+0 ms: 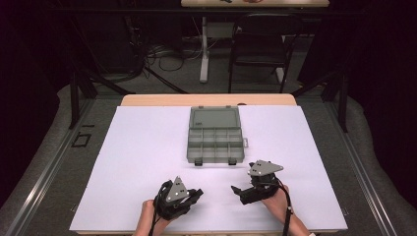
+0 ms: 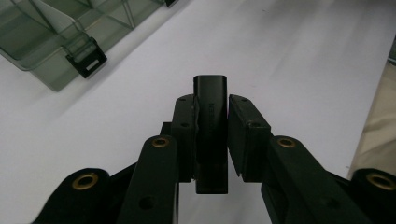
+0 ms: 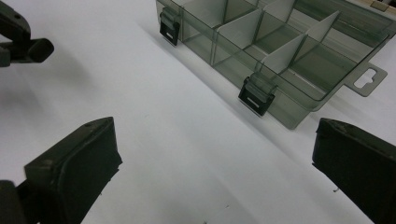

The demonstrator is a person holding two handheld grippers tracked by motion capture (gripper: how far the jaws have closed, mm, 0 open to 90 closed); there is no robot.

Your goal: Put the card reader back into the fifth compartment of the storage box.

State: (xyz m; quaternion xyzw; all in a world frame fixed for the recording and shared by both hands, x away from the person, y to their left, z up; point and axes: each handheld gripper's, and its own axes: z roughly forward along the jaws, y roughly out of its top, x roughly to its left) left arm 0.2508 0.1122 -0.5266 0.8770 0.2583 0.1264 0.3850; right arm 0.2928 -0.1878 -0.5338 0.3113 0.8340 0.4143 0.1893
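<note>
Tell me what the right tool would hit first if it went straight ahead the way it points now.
Probably the organizer box: the right tool stands open and empty over the bare white sheet, facing the box's front wall with its black latches. Depth is hard to judge.

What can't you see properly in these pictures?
- Black block in the left tongs: its lower end is hidden between the pads in the left gripper view, and its embossed lettering is too small to read.
- Organizer box: in the high view, too small to tell whether the compartments hold anything.
</note>
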